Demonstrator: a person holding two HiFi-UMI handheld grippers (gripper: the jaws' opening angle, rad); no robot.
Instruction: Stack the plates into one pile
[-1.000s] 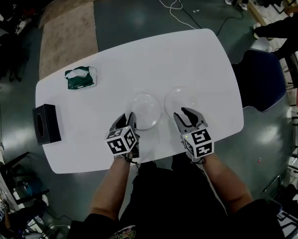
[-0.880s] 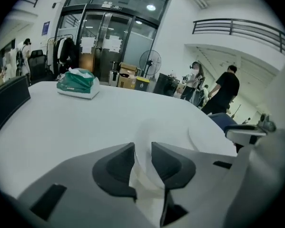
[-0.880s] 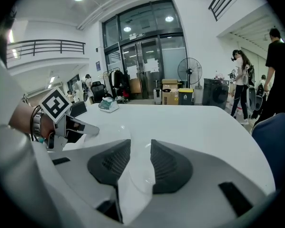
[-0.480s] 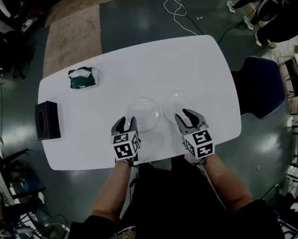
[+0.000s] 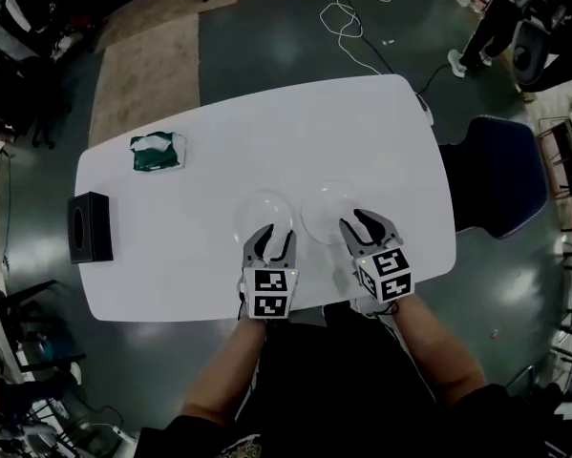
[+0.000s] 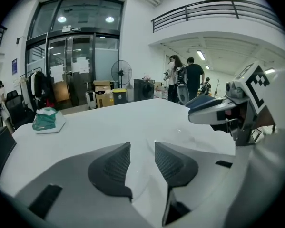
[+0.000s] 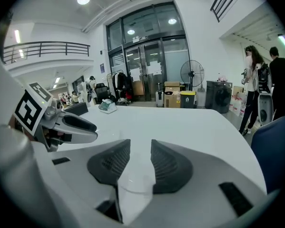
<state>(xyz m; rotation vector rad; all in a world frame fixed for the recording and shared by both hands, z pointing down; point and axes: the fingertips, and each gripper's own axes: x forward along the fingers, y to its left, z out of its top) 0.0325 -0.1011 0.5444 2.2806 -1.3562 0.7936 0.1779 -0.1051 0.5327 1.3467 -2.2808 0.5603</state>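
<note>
My left gripper has its 2 jaws spread apart; they have just been opening. The near rim of a clear round plate lies in the gap between them, and neither pad presses on it. My right gripper also stands apart, with the rim of a second clear round plate showing low in its gap, not clamped.

Both plates rest flat on the white oval table, close to its front edge and a little right of its middle. They sit just beside each other, and I cannot tell whether their rims touch. Each plate lies straight ahead of its own gripper, so neither hand is nearer than the other. Being round, the plates have no long axis to line up with.

I judge that the coming move turns on the sideways offset: 1 plate must be gripped, lifted and carried along the table's front edge over the other.

Toward the table's left end lie a green packet and a black box. A blue chair stands beyond its right end.
</note>
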